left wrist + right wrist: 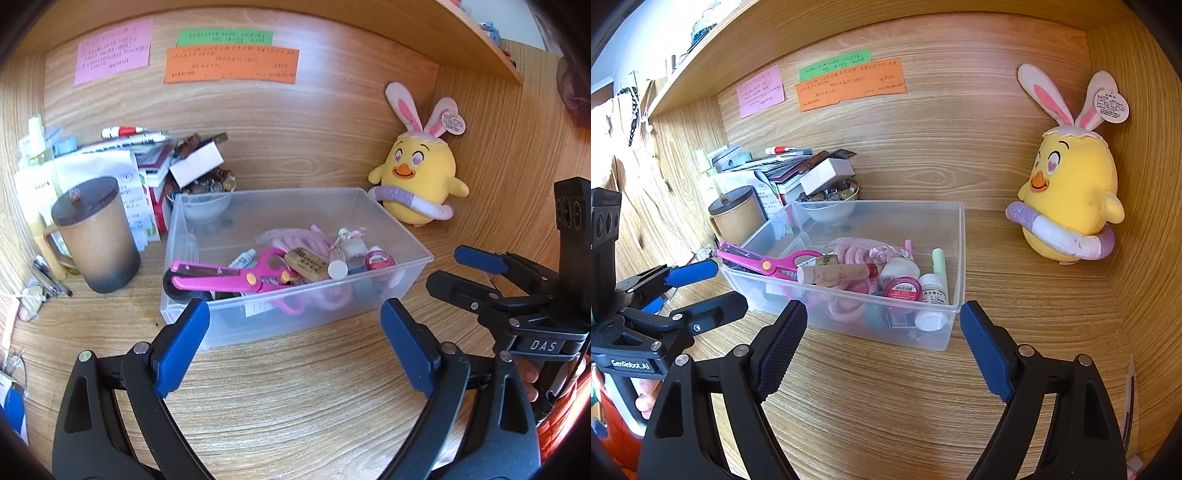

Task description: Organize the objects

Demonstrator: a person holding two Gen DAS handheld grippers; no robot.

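Note:
A clear plastic bin [413,245] [955,240] stands on the wooden desk and holds pink scissors [221,277] [768,264], a tan tube [831,274], a red-lidded pot [902,289], a white bottle [932,291] and pink cords. My left gripper [295,319] [703,291] hovers open just in front of the bin, nothing between its fingers. My right gripper [882,325] [458,269] is open too, at the bin's near right corner, empty. A yellow chick plush [417,177] [1071,206] leans against the back corner to the right of the bin.
A brown lidded mug [94,236] [737,214] stands left of the bin. Behind it lie stacked papers, pens and a white box [195,162] over a bowl of beads. Coloured notes [229,61] hang on the back wall. A shelf runs overhead.

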